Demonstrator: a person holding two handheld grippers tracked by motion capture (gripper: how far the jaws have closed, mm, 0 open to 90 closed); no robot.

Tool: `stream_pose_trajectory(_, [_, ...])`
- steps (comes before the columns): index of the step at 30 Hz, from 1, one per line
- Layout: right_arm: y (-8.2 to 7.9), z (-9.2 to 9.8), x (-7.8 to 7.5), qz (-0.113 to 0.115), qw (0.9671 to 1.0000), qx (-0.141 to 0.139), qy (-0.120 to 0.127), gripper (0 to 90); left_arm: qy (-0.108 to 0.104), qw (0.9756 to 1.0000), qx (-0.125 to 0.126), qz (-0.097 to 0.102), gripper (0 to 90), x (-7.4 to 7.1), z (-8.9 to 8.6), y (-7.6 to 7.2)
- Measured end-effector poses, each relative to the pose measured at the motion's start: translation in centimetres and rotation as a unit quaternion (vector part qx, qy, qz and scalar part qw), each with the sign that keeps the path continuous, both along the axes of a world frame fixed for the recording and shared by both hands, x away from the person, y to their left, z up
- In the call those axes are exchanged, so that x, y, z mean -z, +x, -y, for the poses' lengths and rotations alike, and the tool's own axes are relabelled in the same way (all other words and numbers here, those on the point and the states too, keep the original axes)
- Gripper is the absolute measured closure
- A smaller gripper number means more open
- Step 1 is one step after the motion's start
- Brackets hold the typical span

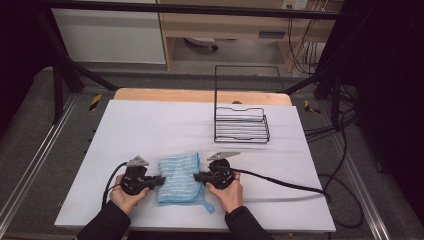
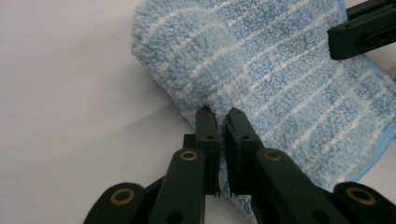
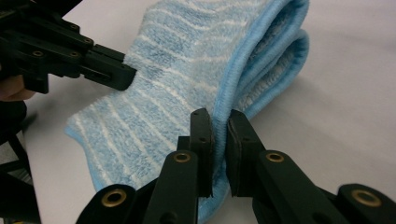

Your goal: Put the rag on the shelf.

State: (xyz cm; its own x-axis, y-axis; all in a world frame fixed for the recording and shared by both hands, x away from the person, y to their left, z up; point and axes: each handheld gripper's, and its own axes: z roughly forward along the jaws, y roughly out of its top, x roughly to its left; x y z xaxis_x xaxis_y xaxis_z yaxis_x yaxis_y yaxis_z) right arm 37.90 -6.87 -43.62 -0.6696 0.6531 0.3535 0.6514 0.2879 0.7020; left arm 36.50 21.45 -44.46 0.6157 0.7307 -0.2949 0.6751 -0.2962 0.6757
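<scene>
A folded blue cloth with white stripes (image 1: 178, 177) lies on the white table cover near the front edge. My left gripper (image 1: 159, 181) pinches the cloth's left edge; in the left gripper view its jaws (image 2: 222, 116) are closed on the fluffy fold of the cloth (image 2: 261, 70). My right gripper (image 1: 196, 176) grips the right edge; in the right gripper view it (image 3: 219, 121) clamps the bound hem of the cloth (image 3: 187, 79). The opposite gripper shows in each gripper view, at the cloth's far side.
A black wire rack (image 1: 241, 122) with a tall back frame stands at the back right of the table (image 1: 150, 125). Cables (image 1: 300, 187) trail off to the right from the right gripper. A wooden edge (image 1: 165, 95) runs along the far side.
</scene>
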Motion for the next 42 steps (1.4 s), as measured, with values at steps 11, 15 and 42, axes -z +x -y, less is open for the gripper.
stream_pose_trajectory(11, [-2.6, 5.8, -0.7, -0.002, 0.9983, 0.055, -0.017, 82.5, -0.004, 0.9984, 0.055, 0.004, 84.6, 0.3, 6.1, 0.4])
stream_pose_trajectory(15, [-2.8, 6.6, 0.0, -0.008, 0.9974, 0.067, -0.025, 81.3, 0.018, 0.9980, 0.057, 0.020, 84.1, 0.2, 6.8, 0.2])
stream_pose_trajectory(42, [-0.9, 10.2, -0.2, 0.073, 0.9962, 0.046, -0.008, 9.9, 0.067, 0.9953, 0.015, 0.068, 16.0, -2.4, 6.4, 3.4])
